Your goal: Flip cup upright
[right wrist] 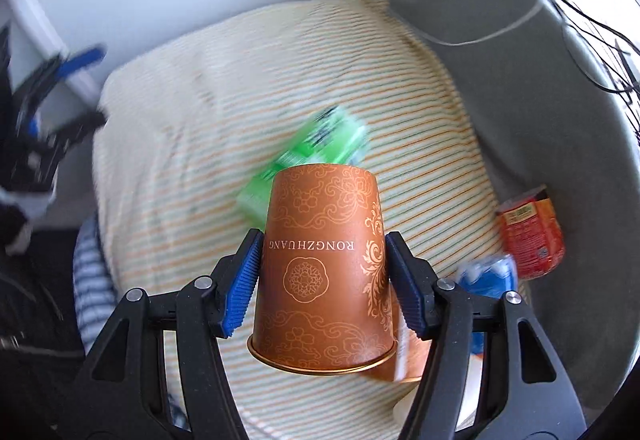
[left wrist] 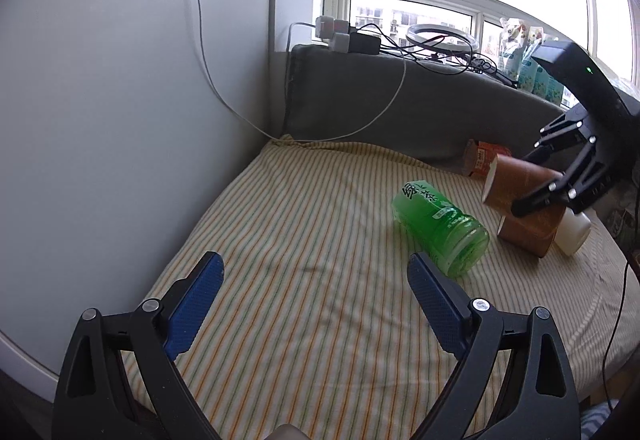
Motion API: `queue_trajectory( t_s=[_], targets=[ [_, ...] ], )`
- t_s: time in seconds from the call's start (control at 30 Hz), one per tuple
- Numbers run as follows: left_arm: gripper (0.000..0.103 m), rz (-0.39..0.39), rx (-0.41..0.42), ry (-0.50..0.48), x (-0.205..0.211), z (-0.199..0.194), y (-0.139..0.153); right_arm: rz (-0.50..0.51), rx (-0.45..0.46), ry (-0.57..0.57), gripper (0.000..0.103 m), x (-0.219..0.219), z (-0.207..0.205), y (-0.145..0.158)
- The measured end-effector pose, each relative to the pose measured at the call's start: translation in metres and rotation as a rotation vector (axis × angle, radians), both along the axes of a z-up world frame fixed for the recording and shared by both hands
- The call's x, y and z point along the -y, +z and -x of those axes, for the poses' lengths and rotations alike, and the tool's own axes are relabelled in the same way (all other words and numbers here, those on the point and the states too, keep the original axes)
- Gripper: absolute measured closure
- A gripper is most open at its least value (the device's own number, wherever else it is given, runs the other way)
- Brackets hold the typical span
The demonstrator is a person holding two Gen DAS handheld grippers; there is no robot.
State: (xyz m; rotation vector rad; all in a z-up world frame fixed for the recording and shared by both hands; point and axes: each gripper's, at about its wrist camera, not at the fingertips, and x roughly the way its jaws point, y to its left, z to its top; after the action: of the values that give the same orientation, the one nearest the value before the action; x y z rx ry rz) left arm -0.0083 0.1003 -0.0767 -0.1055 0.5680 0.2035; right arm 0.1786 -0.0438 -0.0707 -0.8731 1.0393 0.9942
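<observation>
1. Cup, an orange-brown paper one printed "RONGZHUANG", sits between the 2 fingers of the right gripper, its closed base pointing away from the camera and its rolled rim nearest the lens
2. Both blue ribbed pads press its side walls about midway along its length, so the right gripper is pinching the cup
3. From the left wrist view the same cup is lifted off the striped cloth, tilted with its base toward the left, held by the right gripper
4. Directly under the held cup lies a second brown cup on its side, with a white cup nested in it or lying against it; I cannot tell which
5. Left gripper hovers low over the cloth with its fingers spread wide and nothing between them
6. Beyond its right fingertip, close by, a green bottle lies on its side; in the right wrist view it shows blurred just past the cup's base
7. To the right of the right gripper's fingers a red can lies at the cloth's edge, and a blue packet sits just behind the right finger
8. Behind the cloth runs a grey cushion with a white cable hanging across it
</observation>
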Motion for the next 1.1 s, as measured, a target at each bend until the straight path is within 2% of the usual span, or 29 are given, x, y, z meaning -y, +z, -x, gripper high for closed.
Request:
queue_trajectory(
  t_s=[0.2, 0.33, 0.47, 0.6, 0.7, 0.9, 1.1],
  targets=[
    [0.010, -0.020, -0.011, -0.044, 0.017, 0.001, 0.004, 0.090, 0.011, 0.131, 0.039, 0.018, 0.050, -0.026],
    [0.010, -0.041, -0.038, -0.127, 0.033, -0.001, 0.004, 0.147, 0.009, 0.215, 0.039, 0.029, 0.071, -0.048],
    [0.010, -0.086, -0.070, -0.209, 0.050, -0.001, 0.002, 0.164, -0.008, 0.243, 0.038, 0.035, 0.079, -0.062],
    [0.010, -0.088, -0.101, -0.258, 0.059, -0.003, 0.001, 0.146, -0.023, 0.237, 0.037, 0.039, 0.078, -0.066],
    [0.010, -0.077, -0.127, -0.282, 0.062, -0.007, 0.000, 0.139, 0.008, 0.204, 0.027, 0.039, 0.071, -0.066],
    [0.010, -0.099, -0.142, -0.330, 0.070, -0.009, 0.003, 0.040, 0.042, 0.178, 0.021, 0.043, 0.068, -0.045],
    [0.010, -0.135, -0.142, -0.383, 0.078, -0.012, 0.008, -0.027, 0.051, 0.135, 0.020, 0.058, 0.066, -0.029]
  ],
)
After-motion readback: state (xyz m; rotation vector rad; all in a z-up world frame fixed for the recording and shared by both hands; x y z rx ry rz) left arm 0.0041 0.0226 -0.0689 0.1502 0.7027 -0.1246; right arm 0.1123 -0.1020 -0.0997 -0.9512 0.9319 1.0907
